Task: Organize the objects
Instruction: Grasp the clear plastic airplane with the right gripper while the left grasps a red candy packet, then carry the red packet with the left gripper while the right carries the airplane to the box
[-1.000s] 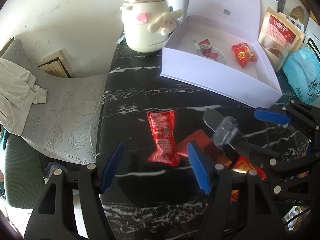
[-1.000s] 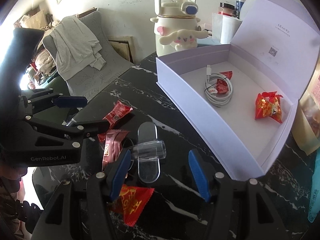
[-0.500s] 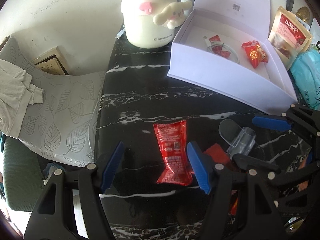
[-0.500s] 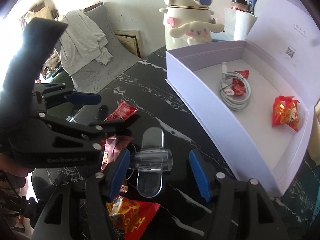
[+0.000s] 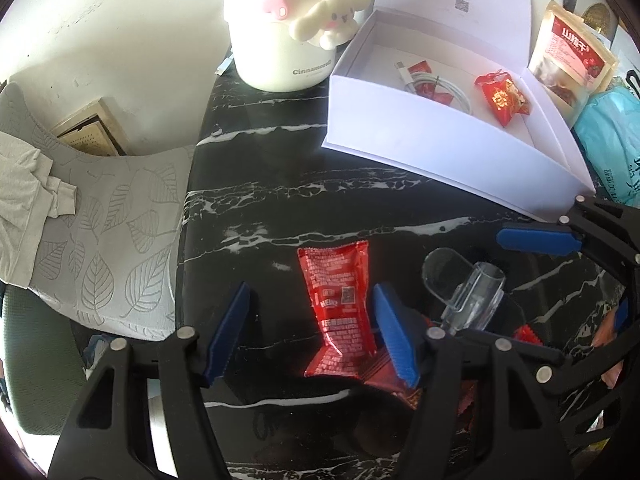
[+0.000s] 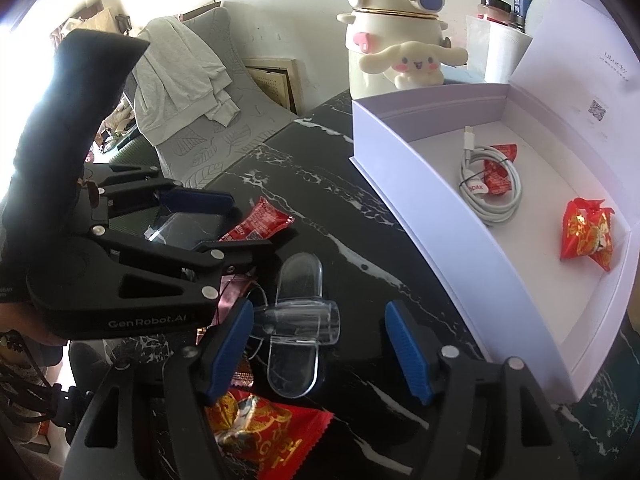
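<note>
Left gripper (image 5: 314,332), lower centre of its view: fingers have just been closing, still released, with the red sachet (image 5: 339,309) flat on the black worktop (image 5: 280,184) between them. Right gripper (image 6: 320,350), lower centre of its view: fingers have just been opening and stand released around a clear plastic clip (image 6: 298,322). The white box (image 6: 472,240), upper right, holds a coiled cable (image 6: 490,190) and a red candy (image 6: 587,233).
</note>
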Motion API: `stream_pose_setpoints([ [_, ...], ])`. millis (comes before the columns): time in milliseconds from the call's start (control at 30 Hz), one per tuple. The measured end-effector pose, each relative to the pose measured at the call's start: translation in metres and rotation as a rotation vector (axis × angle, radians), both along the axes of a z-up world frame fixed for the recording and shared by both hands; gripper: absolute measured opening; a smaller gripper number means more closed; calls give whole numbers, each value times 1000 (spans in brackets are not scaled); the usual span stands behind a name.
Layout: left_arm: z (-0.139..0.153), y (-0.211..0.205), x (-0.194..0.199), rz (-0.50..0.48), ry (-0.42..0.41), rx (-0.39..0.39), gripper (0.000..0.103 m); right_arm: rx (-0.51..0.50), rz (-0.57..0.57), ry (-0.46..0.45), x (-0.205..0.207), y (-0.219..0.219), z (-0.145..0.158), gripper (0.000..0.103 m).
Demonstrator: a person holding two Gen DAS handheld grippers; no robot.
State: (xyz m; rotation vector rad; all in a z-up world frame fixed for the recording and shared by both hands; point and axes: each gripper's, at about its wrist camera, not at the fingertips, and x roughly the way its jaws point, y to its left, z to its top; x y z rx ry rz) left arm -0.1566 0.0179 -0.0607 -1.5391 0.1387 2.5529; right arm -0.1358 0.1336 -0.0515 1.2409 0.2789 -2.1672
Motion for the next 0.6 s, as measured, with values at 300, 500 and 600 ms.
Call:
stream_pose_setpoints([
  [300, 4, 10, 10, -52, 7, 7, 25, -53, 6, -24, 7, 6, 5, 35],
  [500, 4, 9, 21, -50, 4, 5, 23, -7, -24, 14, 16, 19, 10, 23],
  [600, 4, 7, 29, -36, 1, 0, 23, -8, -39, 5, 19, 29, 8, 22],
])
